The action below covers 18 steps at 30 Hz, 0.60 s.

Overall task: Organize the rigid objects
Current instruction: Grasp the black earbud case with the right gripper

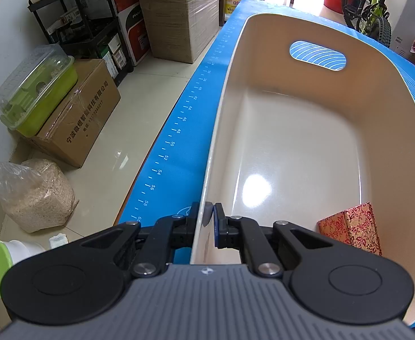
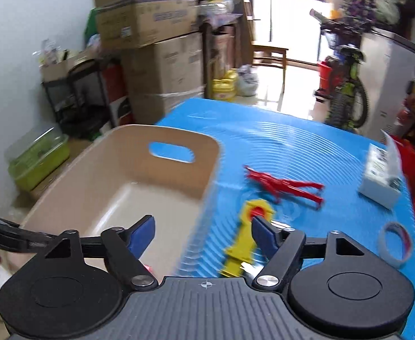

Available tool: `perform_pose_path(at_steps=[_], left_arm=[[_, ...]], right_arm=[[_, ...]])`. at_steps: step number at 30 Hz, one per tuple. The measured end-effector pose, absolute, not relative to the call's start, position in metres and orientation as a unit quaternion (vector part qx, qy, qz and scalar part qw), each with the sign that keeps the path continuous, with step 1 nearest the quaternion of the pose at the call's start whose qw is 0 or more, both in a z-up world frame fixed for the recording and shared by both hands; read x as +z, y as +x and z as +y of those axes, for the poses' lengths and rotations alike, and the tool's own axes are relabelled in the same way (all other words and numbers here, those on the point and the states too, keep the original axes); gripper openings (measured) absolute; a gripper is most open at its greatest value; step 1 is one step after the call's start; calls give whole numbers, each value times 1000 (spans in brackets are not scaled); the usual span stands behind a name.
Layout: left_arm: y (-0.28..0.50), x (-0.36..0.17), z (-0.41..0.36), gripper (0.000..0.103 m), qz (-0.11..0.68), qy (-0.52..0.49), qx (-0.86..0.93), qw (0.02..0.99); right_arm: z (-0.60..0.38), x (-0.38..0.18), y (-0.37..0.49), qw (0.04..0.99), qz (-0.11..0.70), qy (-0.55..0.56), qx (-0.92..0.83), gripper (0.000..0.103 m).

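My left gripper (image 1: 209, 221) is clamped on the near rim of the beige bin (image 1: 292, 147), which holds a red-patterned box (image 1: 352, 226) in its near right corner. My right gripper (image 2: 203, 235) hangs above that bin's right wall, jaws apart, nothing between them. Right of the bin on the blue mat (image 2: 306, 141) lie a yellow toy (image 2: 244, 243), a red figure (image 2: 284, 184), a white carton (image 2: 380, 178) and a tape roll (image 2: 396, 243). Left of the bin, a floor carton (image 1: 77, 116) bears Chinese print.

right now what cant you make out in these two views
- Patterned red box in the bin: left wrist view, near end hidden by the left gripper.
- Yellow tool: right wrist view, blurred, lower end behind the right gripper.
- Red plastic toy: blurred, kind unclear.
- White carton: print unreadable.
- Tape roll: smeared near the edge.
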State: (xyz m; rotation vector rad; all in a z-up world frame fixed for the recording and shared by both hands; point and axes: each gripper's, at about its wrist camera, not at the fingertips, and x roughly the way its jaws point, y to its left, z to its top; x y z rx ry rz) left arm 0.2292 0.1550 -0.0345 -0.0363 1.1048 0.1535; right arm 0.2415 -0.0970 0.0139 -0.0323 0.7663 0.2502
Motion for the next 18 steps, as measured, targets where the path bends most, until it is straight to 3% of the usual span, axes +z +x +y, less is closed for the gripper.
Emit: perform_pose_path(at_steps=[9, 18], left_arm=[[228, -33, 155, 11, 523, -14, 73, 849], [229, -34, 154, 11, 523, -9, 75, 849]], right_arm=[[-120, -61, 245, 885, 451, -47, 103, 83], [-105, -97, 250, 879, 459, -66, 112, 83]])
